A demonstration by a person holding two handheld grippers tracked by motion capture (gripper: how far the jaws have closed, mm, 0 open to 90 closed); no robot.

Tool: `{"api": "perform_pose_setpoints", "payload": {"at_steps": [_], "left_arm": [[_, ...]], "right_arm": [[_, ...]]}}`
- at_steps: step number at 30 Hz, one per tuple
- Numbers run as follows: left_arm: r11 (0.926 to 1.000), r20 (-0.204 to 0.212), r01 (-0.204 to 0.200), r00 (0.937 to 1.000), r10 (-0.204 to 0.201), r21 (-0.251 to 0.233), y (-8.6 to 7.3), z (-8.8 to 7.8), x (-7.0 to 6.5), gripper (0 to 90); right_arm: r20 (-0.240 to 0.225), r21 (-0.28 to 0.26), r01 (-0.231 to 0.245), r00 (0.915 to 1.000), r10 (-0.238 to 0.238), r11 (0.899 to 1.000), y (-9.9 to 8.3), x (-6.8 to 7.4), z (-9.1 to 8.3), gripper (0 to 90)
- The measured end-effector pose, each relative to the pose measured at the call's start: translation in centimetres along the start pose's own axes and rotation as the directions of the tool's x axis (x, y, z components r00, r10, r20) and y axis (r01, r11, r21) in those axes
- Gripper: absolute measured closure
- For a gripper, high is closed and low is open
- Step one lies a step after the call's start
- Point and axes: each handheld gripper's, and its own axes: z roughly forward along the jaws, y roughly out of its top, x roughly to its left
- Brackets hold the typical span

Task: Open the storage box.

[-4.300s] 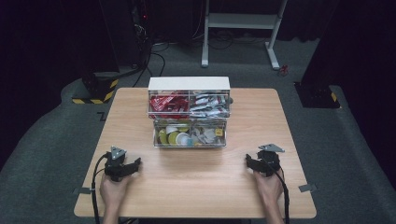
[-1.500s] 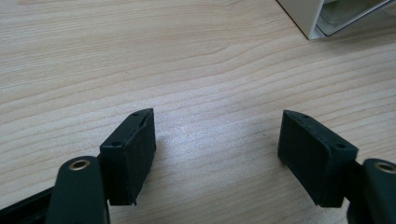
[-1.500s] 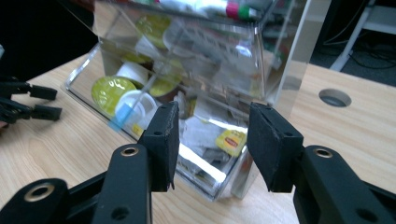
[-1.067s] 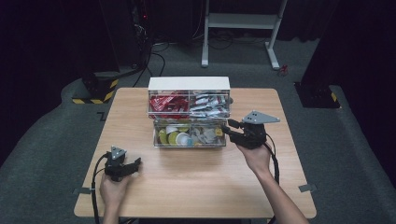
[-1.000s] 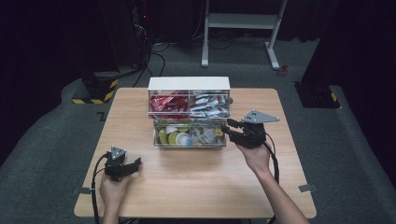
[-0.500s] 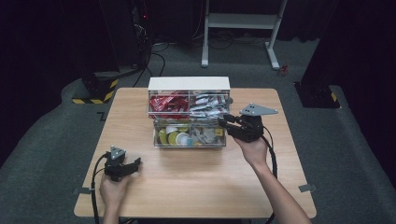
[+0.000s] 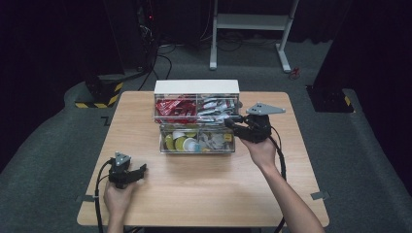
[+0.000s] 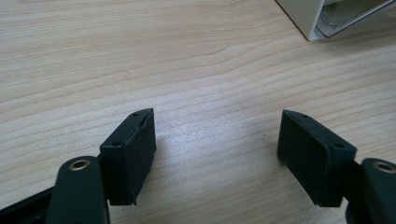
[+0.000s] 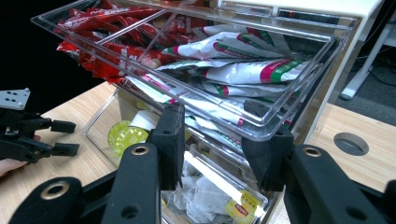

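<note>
A white drawer cabinet stands at the table's far middle. Its clear upper drawer holds red packets and white-and-green packets. The clear lower drawer is pulled out and holds yellow capsules and tea bags. My right gripper is at the upper drawer's right front; its jaws have just been opening a little, with the drawer's front lip between them and the pads not visibly pressing. My left gripper rests open on the table at the front left, and nothing lies between its jaws.
The wooden table has bare room in front of the drawers. A round cable hole sits in the tabletop to the right of the cabinet. Dark floor, cables and a white stand lie beyond the far edge.
My right gripper has moved left from beside the drawers until its jaws reach the upper drawer's front. The left hand and its gripper have stayed put.
</note>
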Motion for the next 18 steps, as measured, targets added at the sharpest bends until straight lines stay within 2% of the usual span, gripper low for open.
{"api": "perform_pose_setpoints", "payload": {"at_steps": [9, 18], "left_arm": [[1.0000, -0.001, -0.002, 1.0000, 0.002, 0.000, 0.0, 0.0, 0.0, 28.3], [1.0000, -0.002, -0.002, 1.0000, 0.002, -0.001, 0.0, 0.0, 0.0, 28.2]], "right_arm": [[0.008, -0.004, -0.008, 0.9999, 0.008, 1.000, 0.4, -0.4, -0.1, 60.6], [0.023, -0.039, 0.007, 0.9997, -0.006, 0.999, 1.6, -0.4, -0.9, 61.8]]}}
